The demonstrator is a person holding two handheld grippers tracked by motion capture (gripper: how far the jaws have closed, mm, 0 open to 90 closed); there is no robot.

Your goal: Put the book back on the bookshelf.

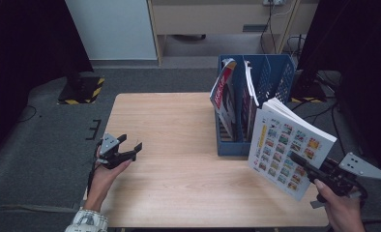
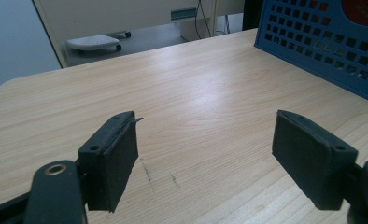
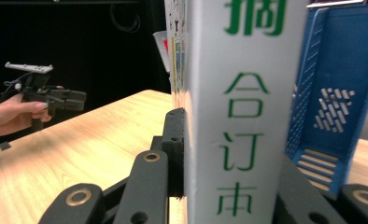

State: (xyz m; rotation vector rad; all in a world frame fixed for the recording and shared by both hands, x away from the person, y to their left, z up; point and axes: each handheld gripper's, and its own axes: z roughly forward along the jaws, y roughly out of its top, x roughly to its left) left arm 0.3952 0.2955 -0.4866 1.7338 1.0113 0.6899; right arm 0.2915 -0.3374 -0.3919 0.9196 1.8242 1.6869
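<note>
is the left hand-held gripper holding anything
No, the left hand-held gripper has its jaws apart with only the bare wooden table between them.

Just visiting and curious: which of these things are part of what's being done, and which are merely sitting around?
In use:
- thick white book, clamped in the right tongs
- blue file rack, right beside it
- left tongs, open, holding nothing

Just there:
- magazines already in the rack
- wooden table
- cabinet behind
</note>
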